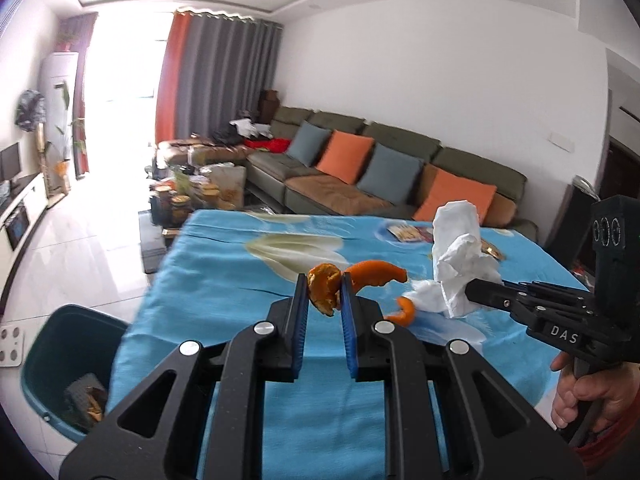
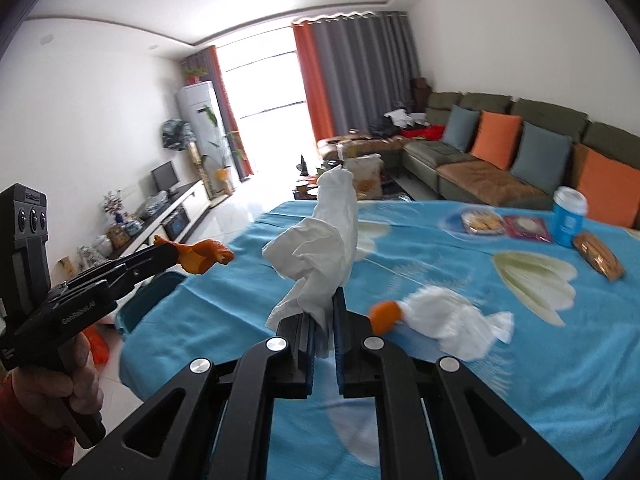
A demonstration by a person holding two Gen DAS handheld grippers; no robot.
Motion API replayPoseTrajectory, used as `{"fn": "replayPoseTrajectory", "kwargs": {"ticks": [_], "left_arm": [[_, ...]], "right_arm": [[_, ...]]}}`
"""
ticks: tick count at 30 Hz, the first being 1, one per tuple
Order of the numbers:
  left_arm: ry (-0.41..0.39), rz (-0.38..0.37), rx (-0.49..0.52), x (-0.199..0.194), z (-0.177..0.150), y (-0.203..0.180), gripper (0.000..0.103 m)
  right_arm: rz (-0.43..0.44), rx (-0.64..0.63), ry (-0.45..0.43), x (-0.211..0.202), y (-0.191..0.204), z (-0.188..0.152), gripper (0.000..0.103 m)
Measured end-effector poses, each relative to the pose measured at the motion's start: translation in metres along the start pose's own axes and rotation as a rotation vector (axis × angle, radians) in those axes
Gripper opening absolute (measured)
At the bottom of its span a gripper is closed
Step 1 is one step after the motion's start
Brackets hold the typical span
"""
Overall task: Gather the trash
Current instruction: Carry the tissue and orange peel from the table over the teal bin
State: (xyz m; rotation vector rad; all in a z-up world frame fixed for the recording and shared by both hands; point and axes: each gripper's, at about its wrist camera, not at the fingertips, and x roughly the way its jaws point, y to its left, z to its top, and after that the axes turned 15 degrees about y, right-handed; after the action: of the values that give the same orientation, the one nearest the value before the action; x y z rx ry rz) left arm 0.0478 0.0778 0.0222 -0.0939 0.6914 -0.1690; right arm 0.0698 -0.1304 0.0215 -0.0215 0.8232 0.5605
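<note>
At centre of the left wrist view, left tongs (image 1: 324, 292) clamp orange peel (image 1: 326, 286) above the bench (image 1: 224, 272) (bin (image 1: 68, 356) lower left). Centre of the right wrist view: right tongs (image 2: 324, 320) clamp white tissue (image 2: 320, 240).

Left gripper (image 1: 324, 294) and right gripper (image 2: 323, 320) both clamped, raised

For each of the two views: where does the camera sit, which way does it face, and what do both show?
Left wrist: on the left hand-held gripper, facing sofa; grips orange peel; right hand shows.
Right wrist: on the right hand-held gripper, facing window; grips crumpled white tissue; left hand shows.
Shared: blue floral tablecloth, loose white tissue, small peel piece, green bin.
</note>
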Motion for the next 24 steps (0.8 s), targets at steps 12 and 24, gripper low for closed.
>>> {"fn": "replayPoseTrajectory", "kwargs": {"ticks": [12, 24], "left_arm": [[-0.088, 0.154, -0.133, -0.069, -0.018, 0.063, 0.016], [-0.120, 0.306, -0.267, -0.125, -0.042, 0.137, 0.016]], "right_arm": [[0.124, -0.182, 0.022, 0.030, 0.077, 0.034, 0.007], [0.242, -0.313, 0.090, 0.065, 0.146, 0.057, 0.007]]}}
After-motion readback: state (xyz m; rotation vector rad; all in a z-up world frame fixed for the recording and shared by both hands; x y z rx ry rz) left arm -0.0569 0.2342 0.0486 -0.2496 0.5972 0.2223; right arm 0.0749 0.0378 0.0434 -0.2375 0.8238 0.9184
